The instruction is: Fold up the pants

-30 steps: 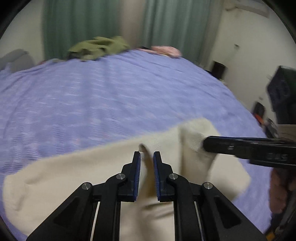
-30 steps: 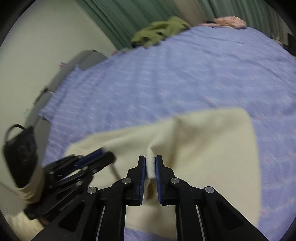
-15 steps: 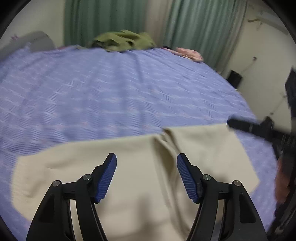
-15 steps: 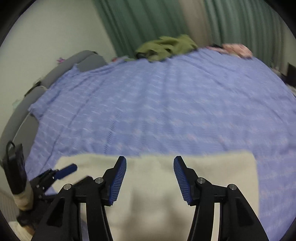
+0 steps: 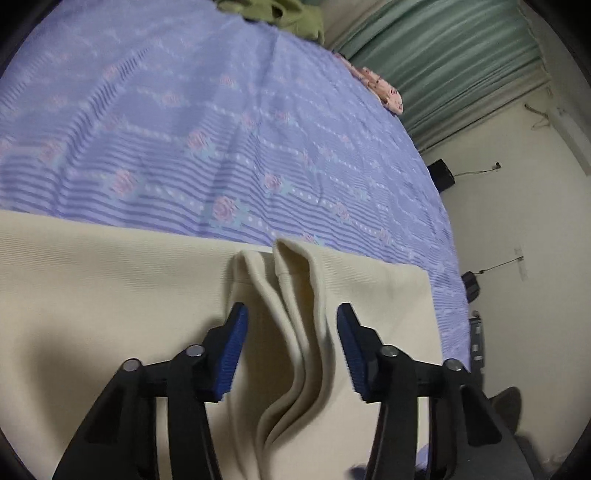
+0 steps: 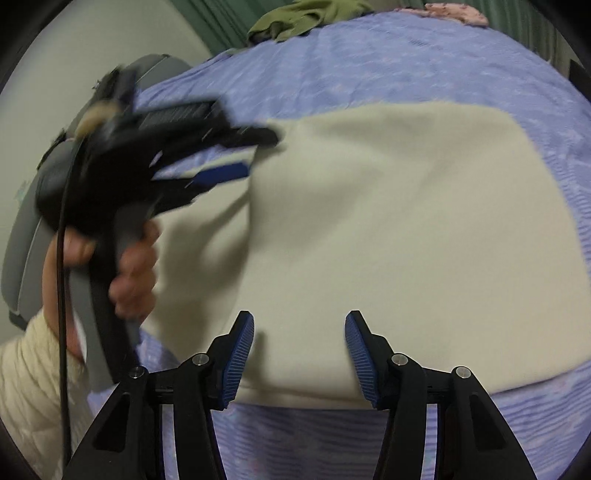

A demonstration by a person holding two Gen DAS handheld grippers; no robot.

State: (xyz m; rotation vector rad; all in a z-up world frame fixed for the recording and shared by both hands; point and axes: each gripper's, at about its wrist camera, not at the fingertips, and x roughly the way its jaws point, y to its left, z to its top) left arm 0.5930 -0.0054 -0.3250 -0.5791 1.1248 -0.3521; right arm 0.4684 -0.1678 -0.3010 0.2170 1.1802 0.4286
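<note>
The cream pants (image 5: 110, 295) lie flat on the purple bedspread (image 5: 221, 129), also seen in the right wrist view (image 6: 388, 221). A raised double ridge of fabric (image 5: 295, 314) runs between the fingers of my left gripper (image 5: 291, 347), which is open and low over the cloth. My right gripper (image 6: 299, 354) is open and empty above the near edge of the pants. In the right wrist view the left gripper (image 6: 236, 155) shows blurred at the pants' left edge, held by a hand.
A green garment (image 6: 306, 14) and a pink cloth (image 5: 384, 88) lie at the far side of the bed. Green curtains (image 5: 443, 55) hang behind. A grey headboard (image 6: 33, 229) is at the left. Dark items (image 5: 441, 173) stand by the wall.
Both grippers were shut on the pants a second ago and have opened, letting the fabric drop flat. The left gripper has moved low over the central ridge.
</note>
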